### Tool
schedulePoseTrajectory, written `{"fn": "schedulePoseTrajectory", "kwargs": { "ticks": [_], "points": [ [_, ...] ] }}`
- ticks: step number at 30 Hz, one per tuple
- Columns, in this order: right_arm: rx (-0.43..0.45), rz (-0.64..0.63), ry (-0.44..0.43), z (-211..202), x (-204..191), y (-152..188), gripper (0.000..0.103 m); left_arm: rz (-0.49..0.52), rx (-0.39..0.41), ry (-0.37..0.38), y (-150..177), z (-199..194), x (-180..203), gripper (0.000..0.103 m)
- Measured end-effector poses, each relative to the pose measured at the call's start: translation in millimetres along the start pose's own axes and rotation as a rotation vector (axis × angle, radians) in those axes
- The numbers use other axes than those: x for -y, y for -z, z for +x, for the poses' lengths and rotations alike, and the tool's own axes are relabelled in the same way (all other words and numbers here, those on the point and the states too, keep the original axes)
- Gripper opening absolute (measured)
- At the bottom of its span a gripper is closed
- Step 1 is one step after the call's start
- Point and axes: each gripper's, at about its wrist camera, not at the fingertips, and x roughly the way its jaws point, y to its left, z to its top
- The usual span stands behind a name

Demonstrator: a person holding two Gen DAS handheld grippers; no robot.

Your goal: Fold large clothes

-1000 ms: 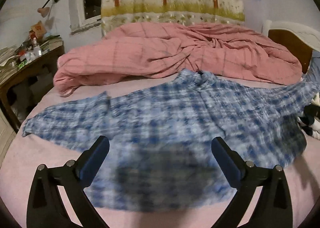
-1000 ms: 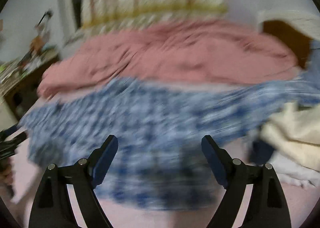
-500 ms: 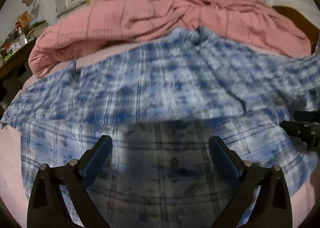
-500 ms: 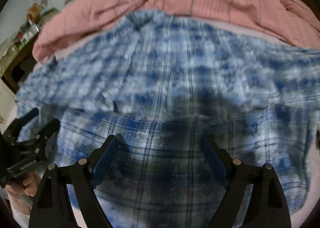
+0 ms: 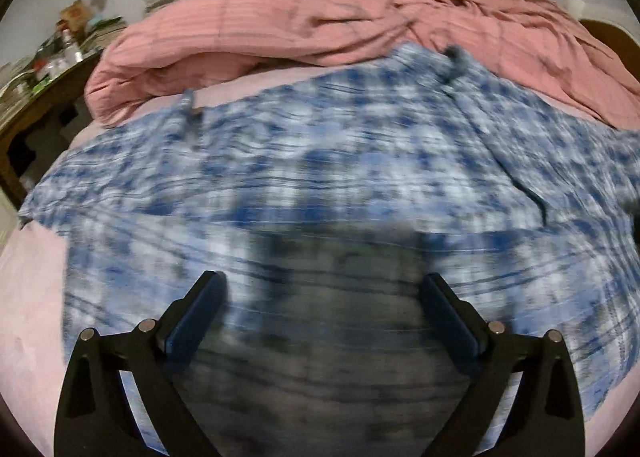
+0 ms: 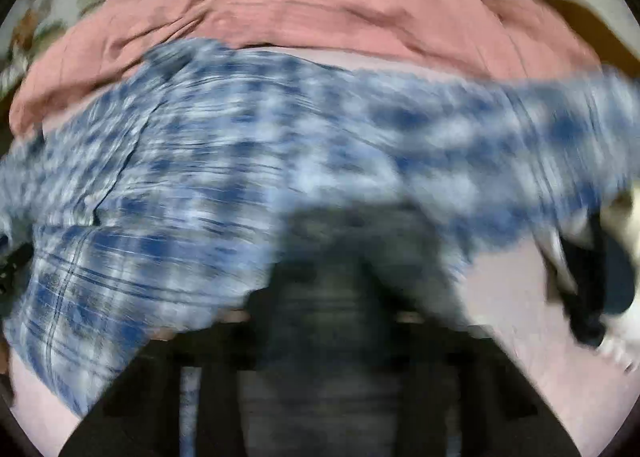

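Observation:
A blue and white plaid shirt [image 5: 340,161] lies spread across the pink bed sheet [image 5: 28,297], collar toward the far side. My left gripper [image 5: 322,309] is open, its blue-padded fingers [image 5: 192,321] low over the shirt's near hem, apart from the cloth. In the right wrist view the shirt [image 6: 240,145] is motion-blurred. My right gripper [image 6: 324,317] is a dark blur over the shirt's near right edge; its fingers look drawn together with dark cloth between them, but the blur hides the jaws.
A crumpled pink quilt [image 5: 360,17] lies behind the shirt. A wooden side table [image 5: 36,89] with bottles stands at the left. A pile of dark and white clothes [image 6: 600,277] lies at the right. A wooden headboard [image 5: 612,37] is at the far right.
Both grippers have dropped lower and closer to the shirt's near hem. The right gripper's fingers, wide apart before, now blur together at the cloth. The right view is smeared by fast motion.

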Motion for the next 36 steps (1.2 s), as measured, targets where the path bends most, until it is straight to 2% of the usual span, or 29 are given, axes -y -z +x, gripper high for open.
{"fn": "schedulePoseTrajectory", "kwargs": {
  "ticks": [1, 3, 7, 12, 17, 18, 23, 26, 28, 30, 32, 34, 36],
  "points": [
    [0.006, 0.021, -0.019, -0.9, 7.6, 1.6, 0.02, -0.004, 0.01, -0.016, -0.3, -1.6, -4.0, 0.098],
    [0.023, 0.045, -0.041, -2.9, 16.6, 4.8, 0.017, -0.008, 0.018, -0.033, -1.1, -2.3, -9.9, 0.095],
    [0.048, 0.033, 0.003, -1.4, 16.9, 6.2, 0.013, -0.028, 0.028, -0.016, -1.5, -4.1, -21.6, 0.092],
    [0.078, 0.001, 0.051, -1.4, 8.2, 2.2, 0.013, -0.012, 0.075, -0.057, -5.6, -15.0, -27.4, 0.091],
    [0.075, -0.02, 0.078, 5.5, -1.2, 6.4, 0.015, -0.017, 0.084, -0.042, -4.6, -21.8, -36.5, 0.091],
    [0.076, -0.02, 0.075, 5.6, -1.0, 7.5, 0.018, -0.023, 0.08, -0.046, -4.4, -24.0, -39.4, 0.091],
    [0.074, -0.02, 0.079, 7.4, -1.7, 7.5, 0.018, -0.064, 0.114, -0.065, 3.3, -50.0, -62.3, 0.092],
    [0.078, -0.018, 0.086, 5.6, -2.0, 6.9, 0.018, -0.105, 0.098, -0.076, 11.0, -53.6, -80.4, 0.091],
    [0.078, 0.001, 0.074, 4.4, -0.3, 6.3, 0.018, -0.141, 0.069, -0.079, 17.9, -46.6, -93.1, 0.087],
    [0.083, 0.01, 0.051, 0.7, 0.2, 5.5, 0.018, -0.175, 0.018, -0.071, 23.1, -32.6, -104.5, 0.069],
    [0.099, 0.001, 0.022, -5.3, -1.0, 4.4, 0.018, -0.223, -0.036, -0.038, 26.1, -17.0, -114.5, 0.058],
    [0.119, -0.019, 0.001, -12.5, -6.4, 2.9, 0.018, -0.258, -0.065, 0.0, 28.4, -7.8, -120.6, 0.056],
    [0.16, -0.032, -0.013, -21.3, -10.9, 2.6, 0.018, -0.262, -0.065, 0.002, 29.5, -8.1, -121.5, 0.053]
  ]
}}
